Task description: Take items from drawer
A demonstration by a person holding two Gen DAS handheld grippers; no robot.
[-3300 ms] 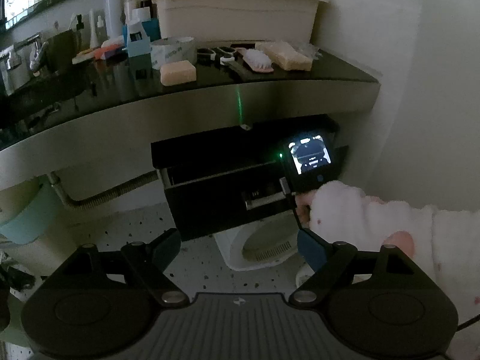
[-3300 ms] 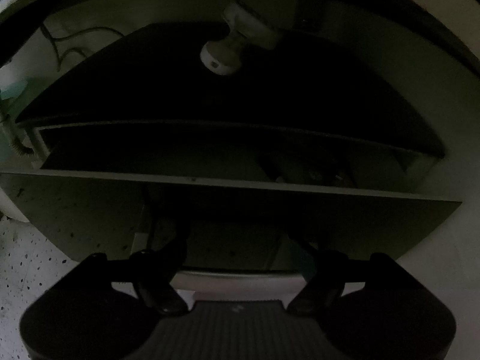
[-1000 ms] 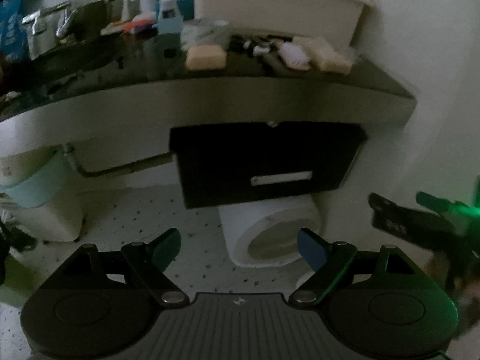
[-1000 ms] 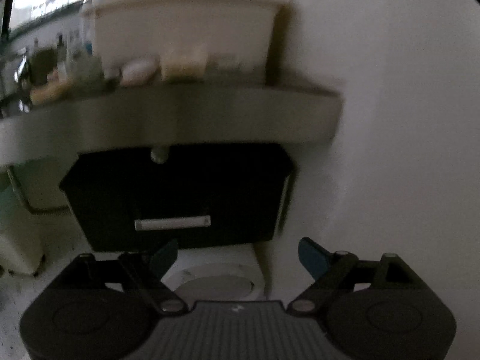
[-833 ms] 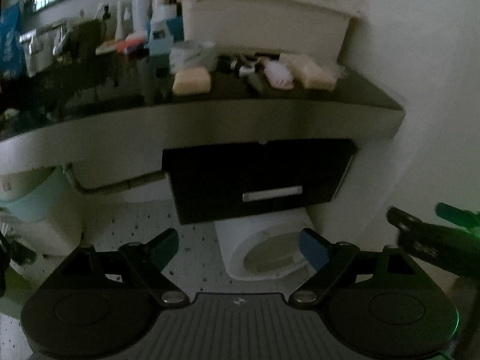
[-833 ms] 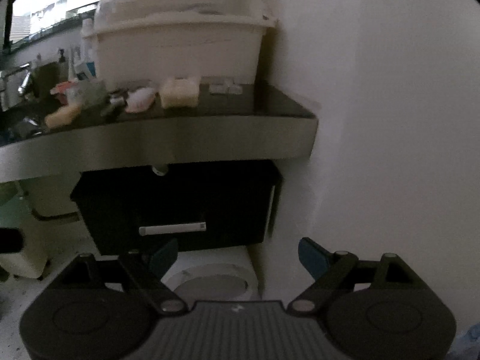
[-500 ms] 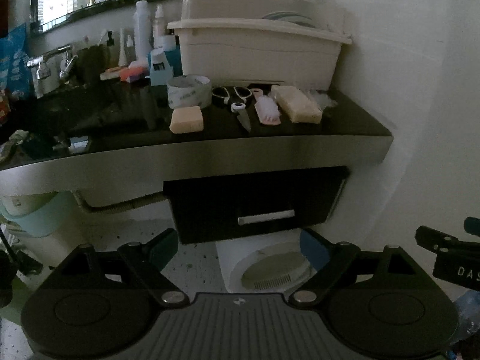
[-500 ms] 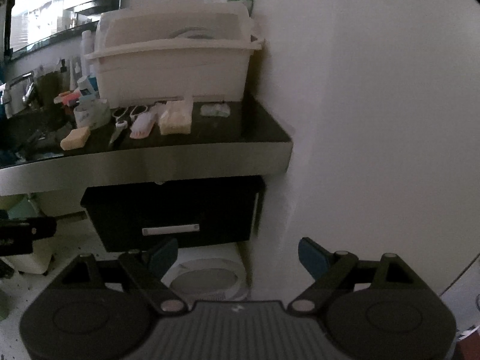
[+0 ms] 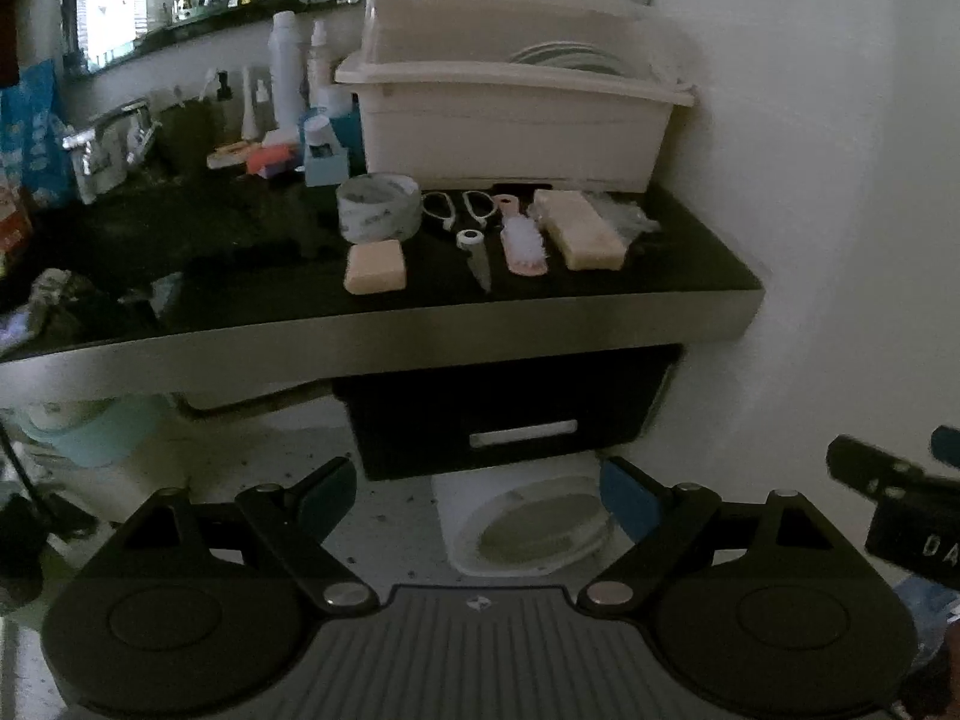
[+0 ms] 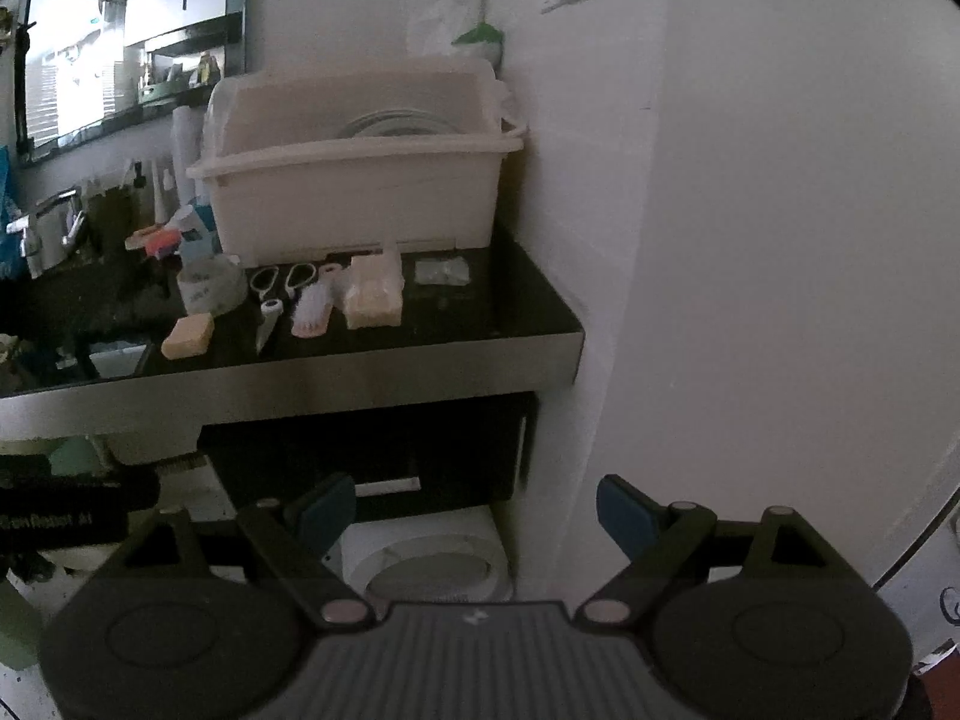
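Note:
The black drawer (image 9: pixel 504 408) with a silver handle (image 9: pixel 523 433) hangs shut under the dark counter (image 9: pixel 420 324); it also shows in the right wrist view (image 10: pixel 372 456). On the counter lie a soap bar (image 9: pixel 375 266), a tape roll (image 9: pixel 378 215), scissors (image 9: pixel 462 222), a pink brush (image 9: pixel 525 240) and a sponge (image 9: pixel 579 228). My left gripper (image 9: pixel 477 495) is open and empty, well back from the drawer. My right gripper (image 10: pixel 474 510) is open and empty, also well back.
A cream dish-rack tub (image 9: pixel 510 120) stands at the counter's back right. Bottles (image 9: pixel 288 78) and a tap (image 9: pixel 108 132) stand to the left. A white round bin (image 9: pixel 528 528) sits on the floor below the drawer. A white wall (image 10: pixel 750 240) closes the right side.
The drawer, open 3.3 s ago with my right gripper at it, is now shut. Both grippers have pulled back and risen, so the counter top has come into view.

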